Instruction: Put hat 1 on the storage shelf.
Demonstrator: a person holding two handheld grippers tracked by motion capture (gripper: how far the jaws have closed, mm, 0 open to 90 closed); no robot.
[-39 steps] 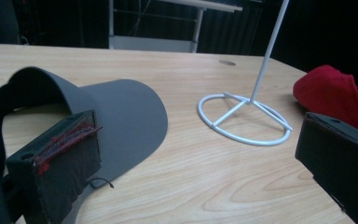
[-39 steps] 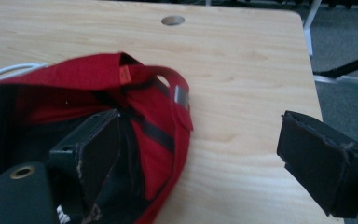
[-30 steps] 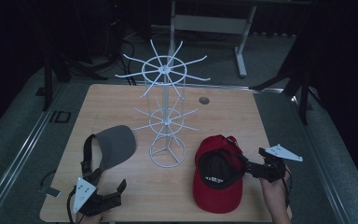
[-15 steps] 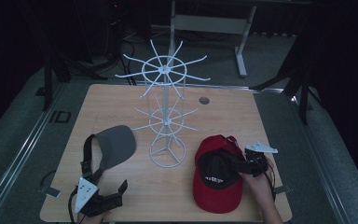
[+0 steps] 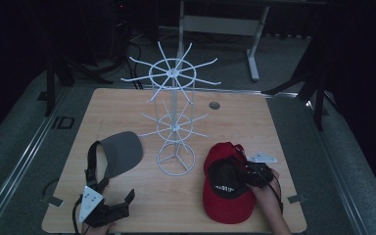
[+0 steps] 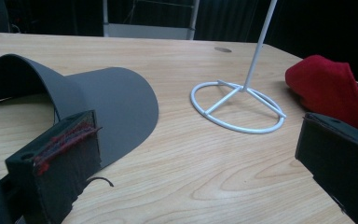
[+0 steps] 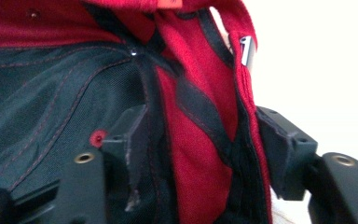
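Note:
A red cap [image 5: 227, 196] lies upside down at the table's front right, its black lining showing. My right gripper [image 5: 247, 174] reaches in from the right and straddles the cap's side wall [image 7: 196, 154], one jaw inside on the lining and one outside. Its jaws have just been closing, and the bunched fabric fills the gap between the pads. A grey visor [image 5: 120, 154] with a black strap lies at the front left. Just in front of it my left gripper [image 5: 122, 205] rests open, nothing between its jaws [image 6: 193, 140]; the visor [image 6: 107, 107] is beside its left jaw.
A tall white wire rack [image 5: 175, 122] with spoke arms stands mid-table, and its ring base [image 6: 237, 112] lies between the visor and the cap [image 6: 326, 86]. A small round grommet [image 5: 214, 105] sits at the back. The table edge [image 5: 176, 230] runs close to both hands.
My right gripper has moved left and down onto the red cap, and its jaws have narrowed around the cap's wall. The left gripper and the visor have stayed in place.

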